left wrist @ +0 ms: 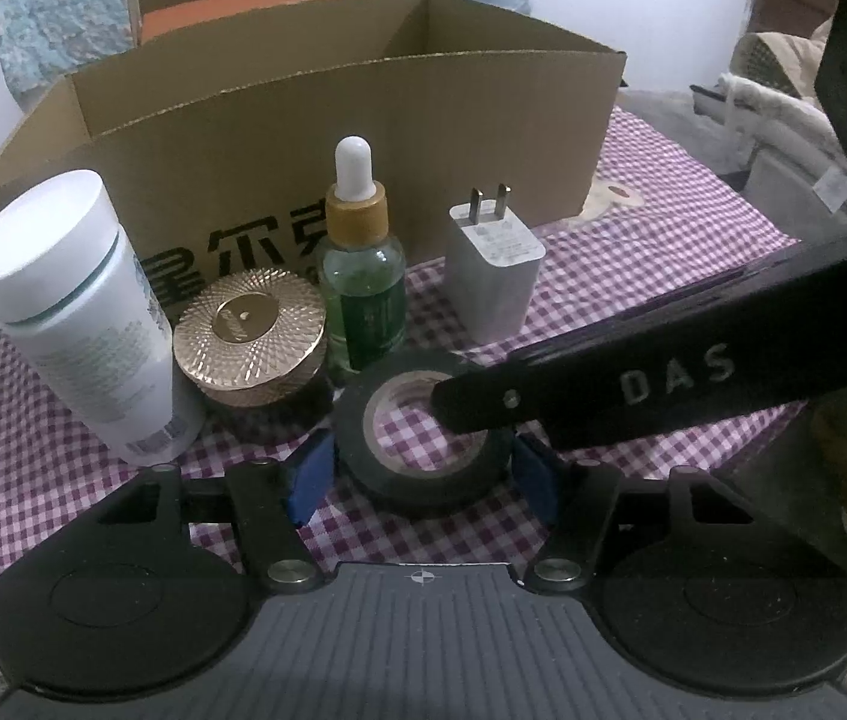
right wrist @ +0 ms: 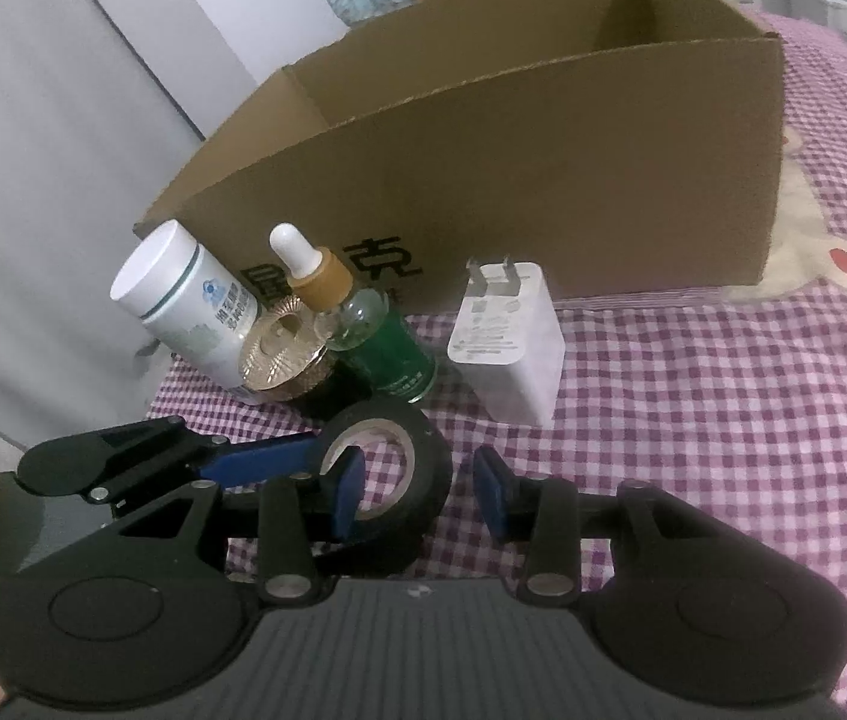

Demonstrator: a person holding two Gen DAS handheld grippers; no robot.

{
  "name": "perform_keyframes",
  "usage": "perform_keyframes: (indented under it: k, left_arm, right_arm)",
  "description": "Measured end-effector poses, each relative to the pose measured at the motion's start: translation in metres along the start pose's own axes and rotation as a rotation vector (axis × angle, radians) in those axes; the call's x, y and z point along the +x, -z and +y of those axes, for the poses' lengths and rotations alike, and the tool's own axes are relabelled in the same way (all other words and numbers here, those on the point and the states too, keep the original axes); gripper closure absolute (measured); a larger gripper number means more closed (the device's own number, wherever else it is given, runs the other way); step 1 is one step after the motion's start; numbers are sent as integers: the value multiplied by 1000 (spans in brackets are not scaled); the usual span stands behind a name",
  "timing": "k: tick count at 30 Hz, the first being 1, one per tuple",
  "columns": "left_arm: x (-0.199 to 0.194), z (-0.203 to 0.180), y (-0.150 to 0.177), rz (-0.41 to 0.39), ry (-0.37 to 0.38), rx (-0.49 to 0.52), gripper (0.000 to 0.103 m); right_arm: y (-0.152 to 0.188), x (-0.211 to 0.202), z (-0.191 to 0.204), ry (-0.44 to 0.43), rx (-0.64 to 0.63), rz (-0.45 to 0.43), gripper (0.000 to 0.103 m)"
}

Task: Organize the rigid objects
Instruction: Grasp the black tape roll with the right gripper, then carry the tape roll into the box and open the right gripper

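A matte black roll of electrical tape with a pale cardboard core lies flat on the purple-and-white checked cloth, its hole facing up. The left gripper straddles it, blue pads at either side, touching or not I cannot tell. The right gripper has one finger inside the hole, one outside, jaws parted. Behind stand a white plastic bottle, ribbed gold-lidded jar, green glass dropper bottle, white charger prongs up, and brown cardboard box.

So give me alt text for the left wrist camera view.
The left gripper straddles a black tape roll on a checked cloth, the right gripper's finger reaching over it. Behind stand bottles, a gold jar, a charger and a cardboard box.
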State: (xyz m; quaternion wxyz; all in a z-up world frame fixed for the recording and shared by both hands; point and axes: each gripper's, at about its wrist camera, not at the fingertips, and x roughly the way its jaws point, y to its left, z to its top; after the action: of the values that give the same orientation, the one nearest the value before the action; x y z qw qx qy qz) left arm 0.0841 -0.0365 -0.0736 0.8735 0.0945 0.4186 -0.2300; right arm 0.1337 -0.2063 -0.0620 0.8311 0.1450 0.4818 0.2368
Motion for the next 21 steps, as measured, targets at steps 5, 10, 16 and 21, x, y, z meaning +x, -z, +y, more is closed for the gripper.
perform_keyframes:
  k: [5, 10, 16, 21]
  left_arm:
    - [3, -2, -1, -4, -8, 13, 37]
    - [5, -2, -2, -14, -12, 18, 37]
    - [6, -3, -2, -24, -12, 11, 38]
    - [1, -4, -2, -28, -7, 5, 38]
  right_arm:
    - [-1, 5, 4, 6, -36, -10, 66]
    - [-2, 8, 4, 15, -54, -22, 71]
    - [-4, 10, 3, 37, -69, -32, 80]
    - [0, 2, 3, 42, -74, -41, 80]
